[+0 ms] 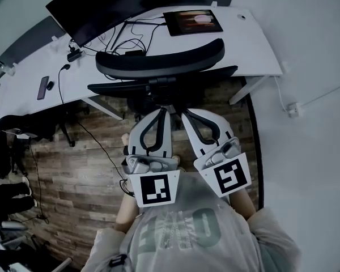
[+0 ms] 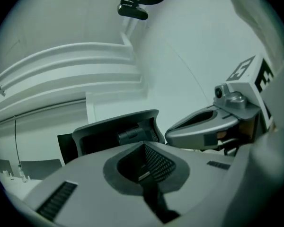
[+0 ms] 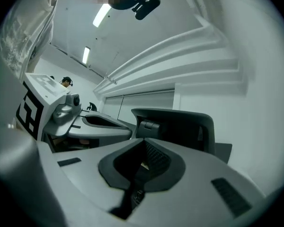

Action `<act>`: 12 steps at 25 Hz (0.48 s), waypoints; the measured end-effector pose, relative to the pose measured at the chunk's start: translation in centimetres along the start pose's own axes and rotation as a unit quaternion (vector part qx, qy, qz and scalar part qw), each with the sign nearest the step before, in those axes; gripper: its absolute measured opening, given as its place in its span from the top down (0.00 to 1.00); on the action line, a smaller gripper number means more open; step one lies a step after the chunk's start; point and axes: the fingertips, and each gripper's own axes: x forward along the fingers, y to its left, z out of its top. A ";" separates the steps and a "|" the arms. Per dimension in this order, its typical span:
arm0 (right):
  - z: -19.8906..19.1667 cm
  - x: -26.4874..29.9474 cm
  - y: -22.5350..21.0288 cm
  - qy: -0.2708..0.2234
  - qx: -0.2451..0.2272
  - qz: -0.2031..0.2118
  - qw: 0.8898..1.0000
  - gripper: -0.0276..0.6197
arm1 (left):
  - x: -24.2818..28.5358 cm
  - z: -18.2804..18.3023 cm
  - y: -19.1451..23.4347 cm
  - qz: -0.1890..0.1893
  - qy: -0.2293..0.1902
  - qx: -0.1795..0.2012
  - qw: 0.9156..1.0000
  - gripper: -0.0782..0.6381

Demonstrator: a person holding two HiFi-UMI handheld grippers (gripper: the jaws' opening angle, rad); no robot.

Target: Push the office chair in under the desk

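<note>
The office chair (image 1: 160, 61) stands straight ahead of both sets of tips, its curved backrest turned toward us and level with the near edge of the white desk (image 1: 255, 44). The left gripper (image 1: 158, 113) has its jaws pressed together with nothing between them, and the right gripper (image 1: 187, 117), just beside it, is pressed together on nothing as well. Both point level at the chair's back.

From the head view we cannot say whether the tips touch the frame under the backrest. Each gripper's own view shows the backrest a little way beyond the tips, so we judge them near it but apart.

How far along are we? The seat is hidden below the backrest, so we cannot tell how deep it sits under the desktop. The chair looks lined up with the desk, and our read is that the push, or at least its last stretch, is still to do.

Beyond the chair, on the desk, we see a dark monitor (image 1: 130, 1) and a flat screen (image 1: 192, 21) lying face up.

As for writing, there are large letters on the person's shirt (image 1: 181, 231), upside down to us and too unclear to read. No brand shows on the chair.
</note>
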 end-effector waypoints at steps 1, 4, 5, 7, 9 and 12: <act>0.0 0.0 -0.2 0.001 -0.002 0.000 1.000 0.93 | 0.1 0.1 0.1 0.001 -0.001 0.003 1.000 0.87; -0.2 0.3 -0.2 0.004 -0.012 0.005 1.000 0.93 | 0.0 -0.1 0.5 0.003 0.003 0.010 1.000 0.87; -0.3 0.4 -0.1 0.007 -0.018 0.009 1.000 0.93 | 0.0 -0.3 0.6 0.004 0.005 0.012 1.000 0.87; -0.8 0.6 0.3 0.018 -0.030 0.018 0.999 0.93 | -0.1 -0.6 1.0 0.007 0.010 0.016 1.000 0.87; -1.2 0.6 0.6 0.030 -0.042 0.027 0.998 0.93 | -0.3 -0.9 1.2 0.008 0.016 0.017 1.000 0.87; -1.9 0.4 1.2 0.047 -0.056 0.039 0.997 0.93 | -0.8 -1.4 1.2 0.010 0.024 0.019 0.999 0.87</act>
